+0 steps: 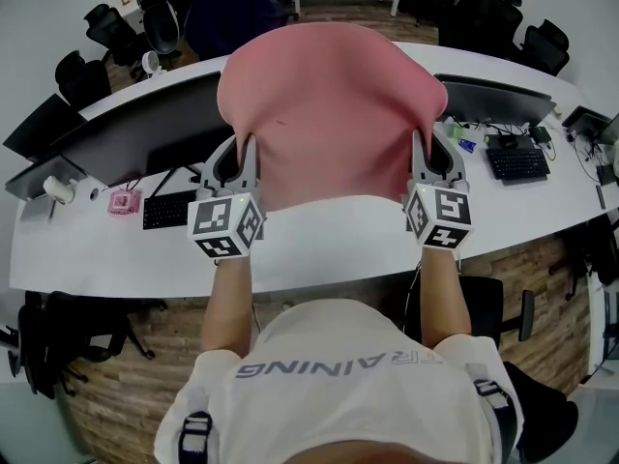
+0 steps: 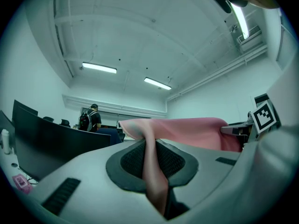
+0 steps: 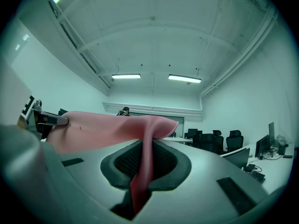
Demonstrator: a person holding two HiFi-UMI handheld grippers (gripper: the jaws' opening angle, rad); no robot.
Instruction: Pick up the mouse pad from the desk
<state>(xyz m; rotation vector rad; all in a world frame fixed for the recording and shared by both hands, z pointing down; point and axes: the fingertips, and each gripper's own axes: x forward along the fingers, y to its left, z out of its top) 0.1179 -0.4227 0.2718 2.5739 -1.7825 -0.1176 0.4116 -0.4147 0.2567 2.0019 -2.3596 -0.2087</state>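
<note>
A large pink mouse pad (image 1: 334,114) hangs in the air above the white desk (image 1: 319,240), stretched between both grippers and bulging away from me. My left gripper (image 1: 242,153) is shut on its left edge, and my right gripper (image 1: 426,148) is shut on its right edge. In the left gripper view the pink mouse pad (image 2: 154,171) is pinched thin between the dark pads (image 2: 131,160) and spreads off to the right. The right gripper view shows the mouse pad (image 3: 142,171) clamped the same way and spreading to the left. Both grippers point level.
Dark monitors (image 1: 126,138) stand along the desk behind the pad. A black keyboard (image 1: 169,211) and a small pink object (image 1: 124,202) lie at the left, another keyboard (image 1: 517,162) and cables at the right. Office chairs (image 1: 106,27) fill the back. A person with a backpack (image 2: 88,119) stands far off.
</note>
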